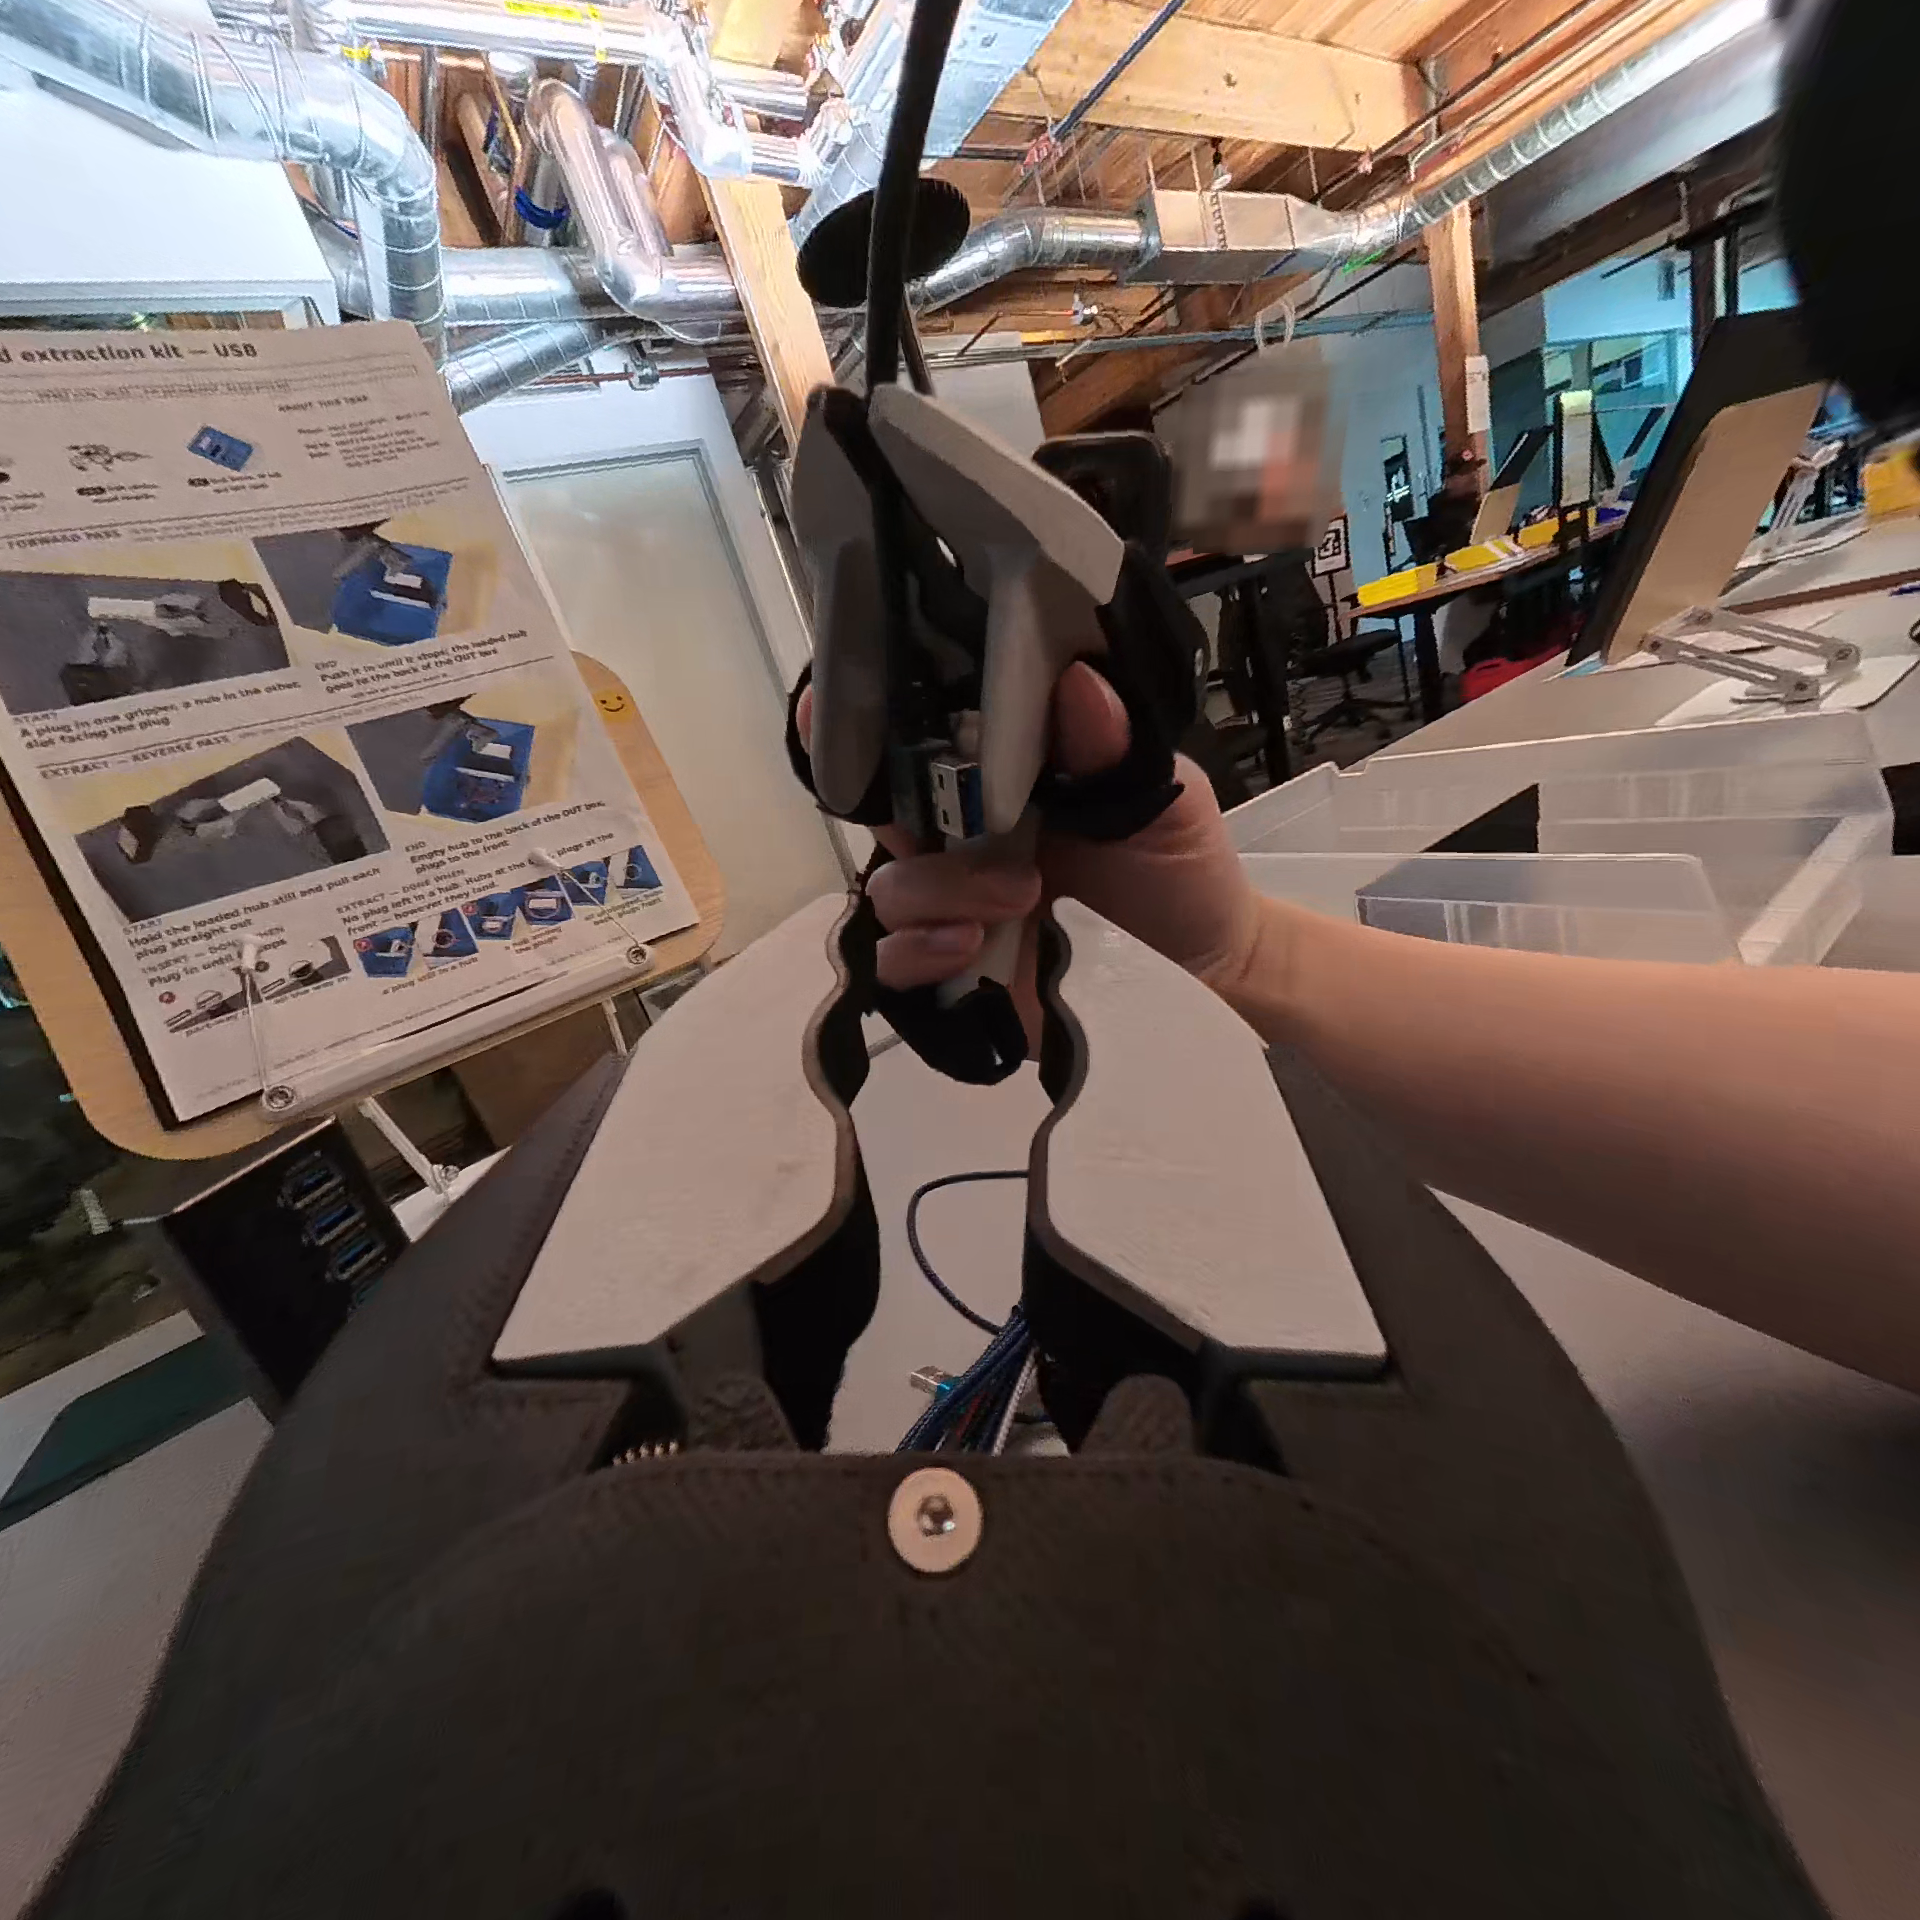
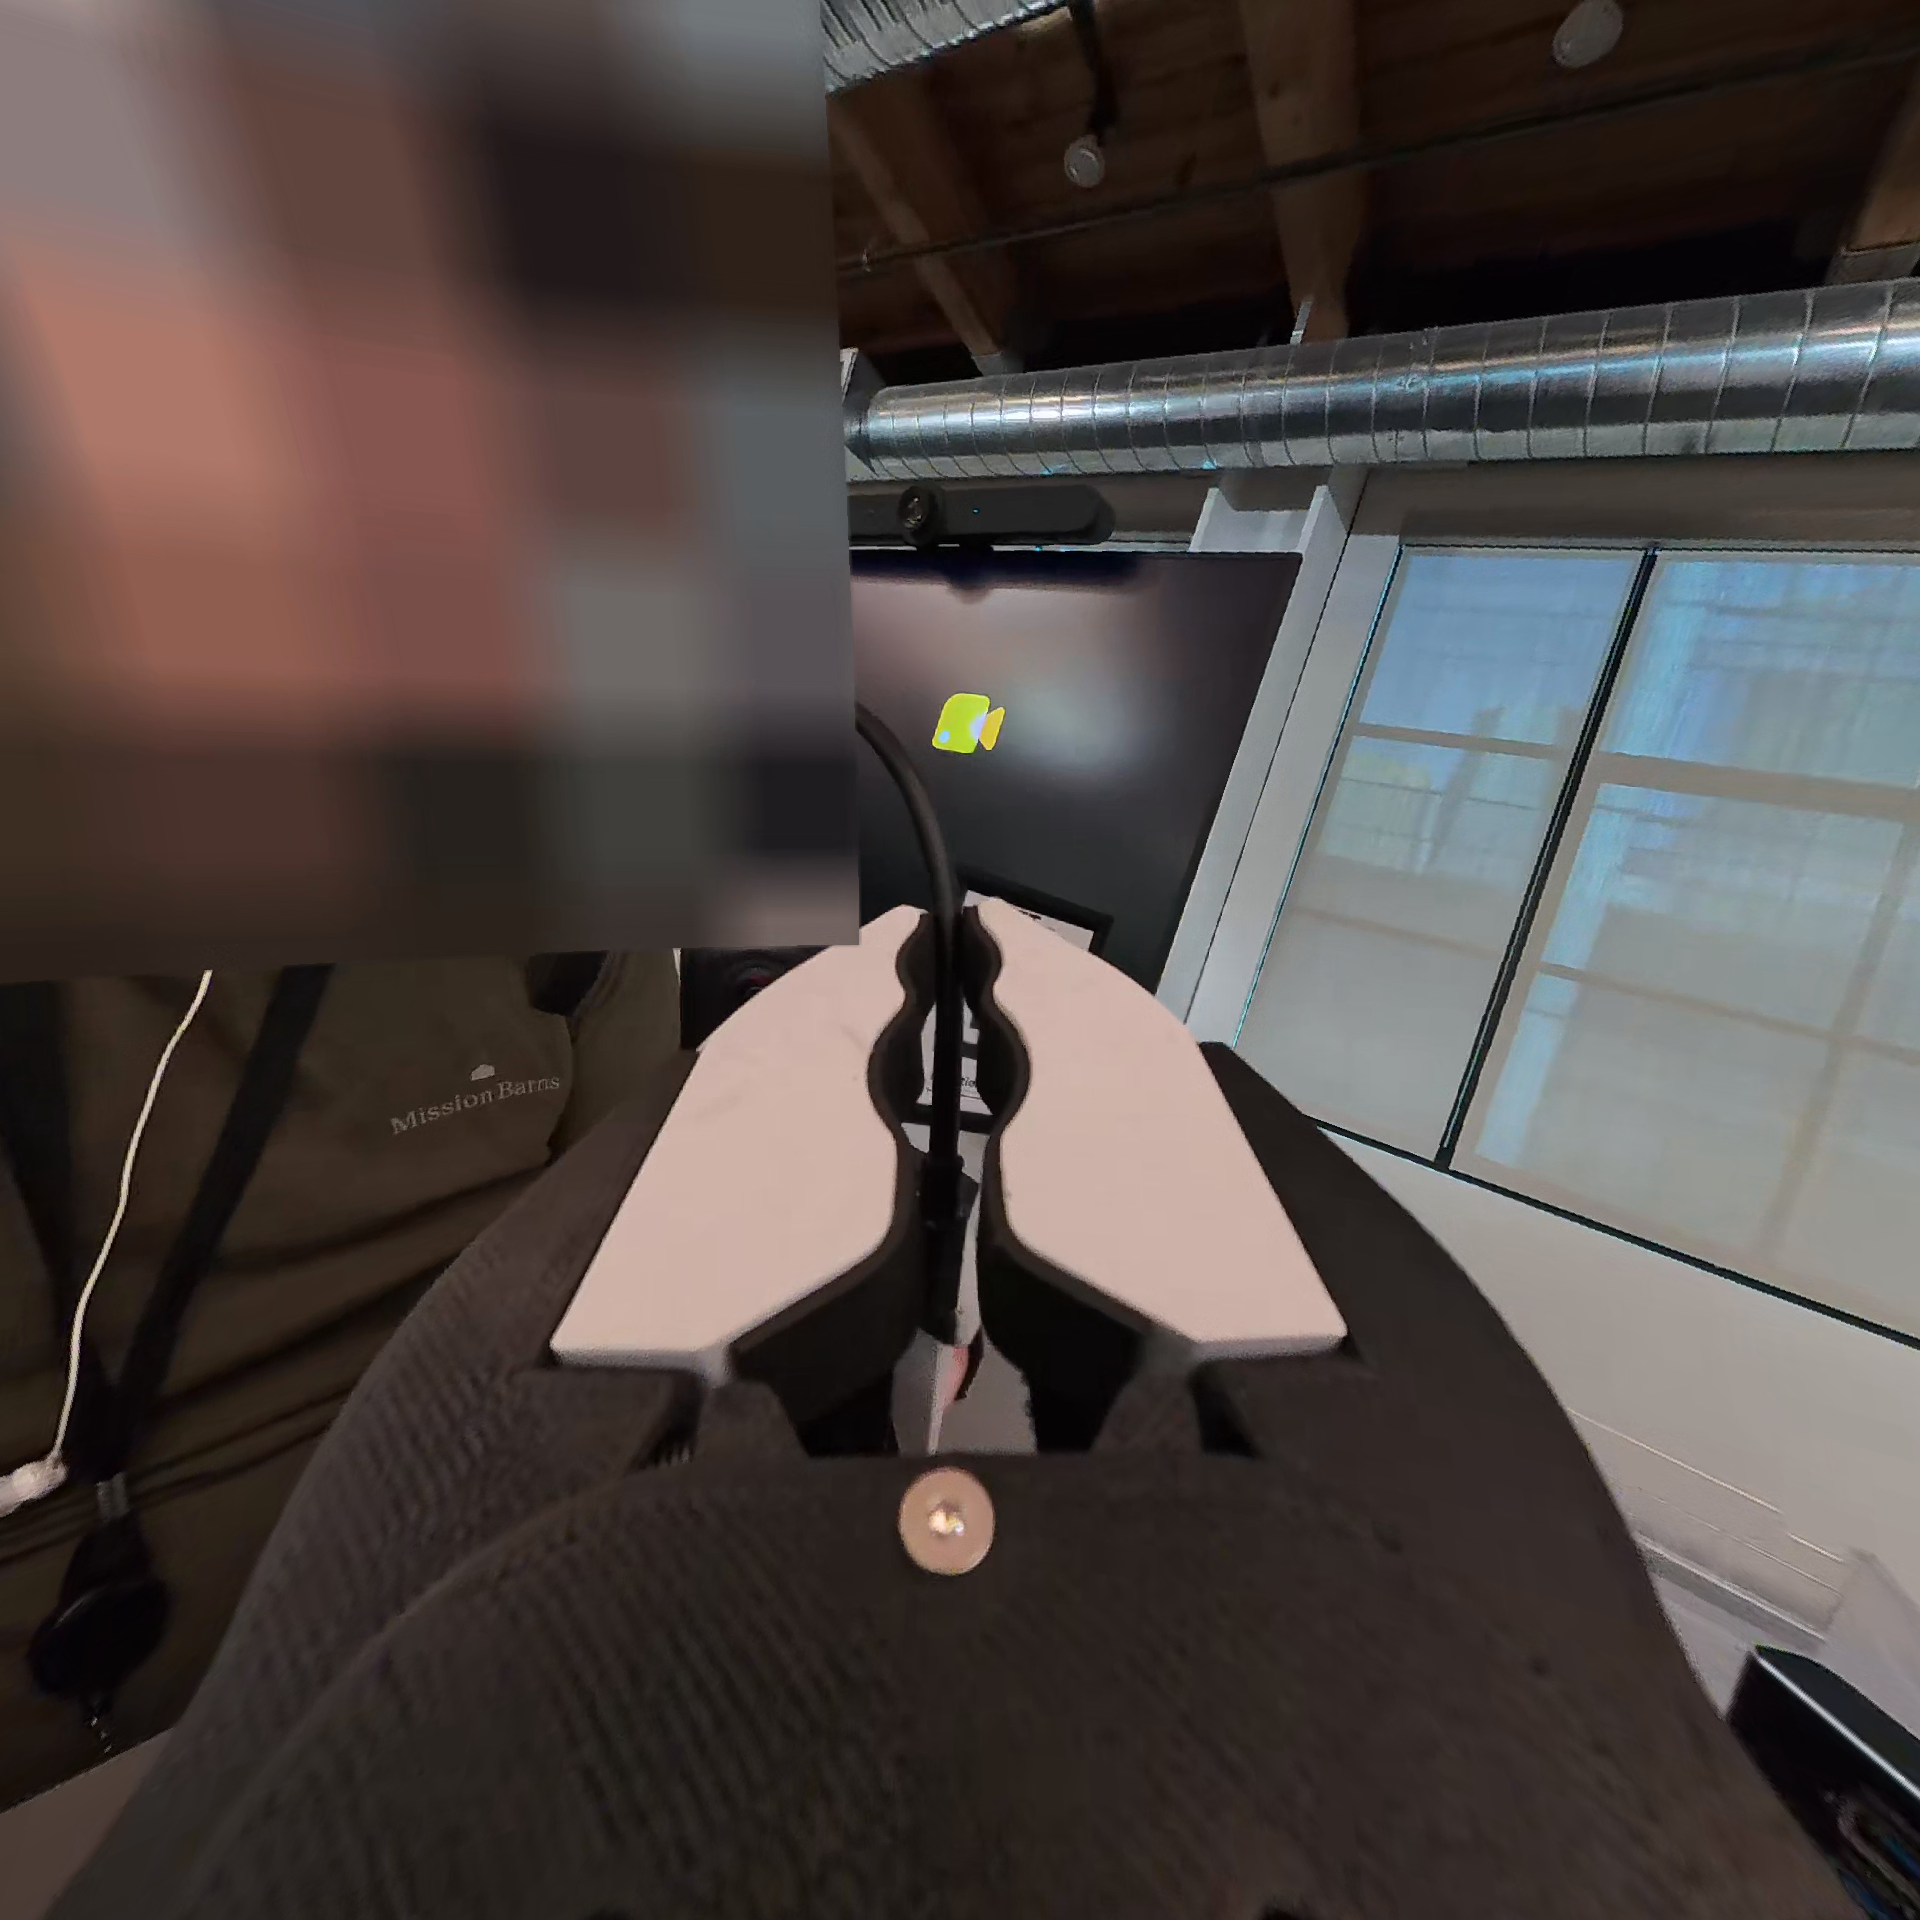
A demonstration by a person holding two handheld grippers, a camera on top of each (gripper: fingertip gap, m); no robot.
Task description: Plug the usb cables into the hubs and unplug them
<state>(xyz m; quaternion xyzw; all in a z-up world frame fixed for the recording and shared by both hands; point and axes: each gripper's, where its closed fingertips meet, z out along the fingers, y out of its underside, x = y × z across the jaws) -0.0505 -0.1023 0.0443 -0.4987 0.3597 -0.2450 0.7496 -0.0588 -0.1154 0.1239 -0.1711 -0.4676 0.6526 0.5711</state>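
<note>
While right tongs [image 2: 948, 935] clamp black USB cable [image 2: 940, 1039], left tongs [image 1: 940, 935] gape empty

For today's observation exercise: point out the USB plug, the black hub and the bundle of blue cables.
USB plug [image 1: 958, 798], left wrist view, on its blue-tongued metal end.
Black hub [image 1: 312, 1236], left wrist view, on its port face.
Blue cables [image 1: 997, 1392], left wrist view, on the bundle between the fingers.

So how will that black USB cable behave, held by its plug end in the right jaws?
The black USB cable probably stays limp: it curves away beyond the right gripper. Its plug looks rigid, so the shut jaws likely hold it steady. It seems light.
</note>
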